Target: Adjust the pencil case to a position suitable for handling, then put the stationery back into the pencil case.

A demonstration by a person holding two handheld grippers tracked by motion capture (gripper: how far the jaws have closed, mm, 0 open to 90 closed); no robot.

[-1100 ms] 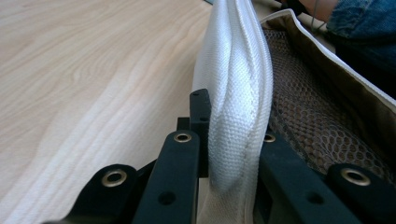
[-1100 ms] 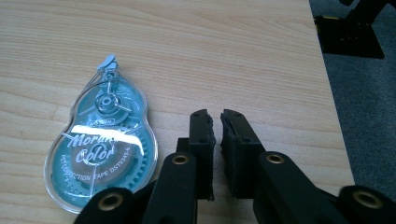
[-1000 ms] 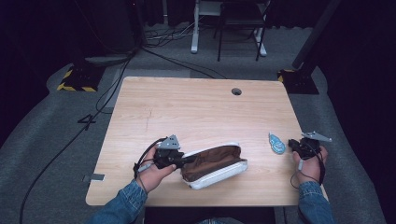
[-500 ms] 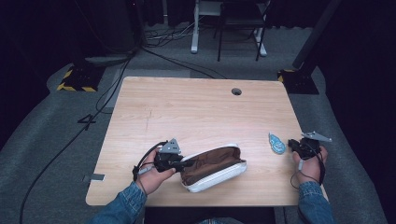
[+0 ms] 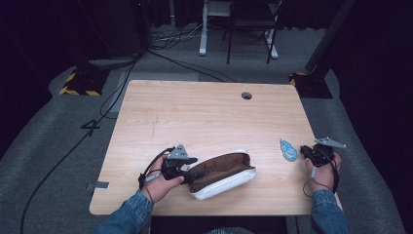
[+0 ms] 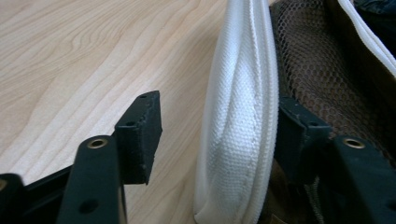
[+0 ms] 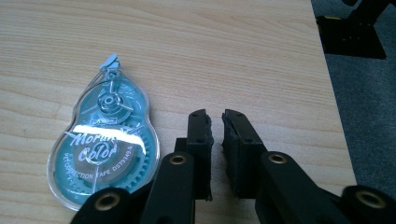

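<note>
A pouch (image 5: 221,175), white outside with brown lining, lies unzipped near the table's front edge. My left gripper (image 5: 195,174) is open at its left end and straddles the white rim (image 6: 238,140). One jaw is outside over the wood, with a gap to the fabric. The other is inside, against the brown mesh lining (image 6: 313,70). A teal, clear-cased correction tape dispenser (image 5: 288,149) lies flat at the right side. My right gripper (image 5: 306,152) rests just right of the dispenser (image 7: 105,149), its jaws nearly together with nothing between them (image 7: 215,119).
The wooden table (image 5: 204,117) has a cable hole (image 5: 246,95) at the back right. Its right edge (image 7: 334,93) runs close to my right gripper. Beyond the table on the grey floor are cables (image 5: 73,141), a striped stand base (image 5: 78,85) and furniture legs (image 5: 238,29).
My left hand and the pouch have shifted slightly toward the table's front edge. The right hand and the dispenser have stayed put.
</note>
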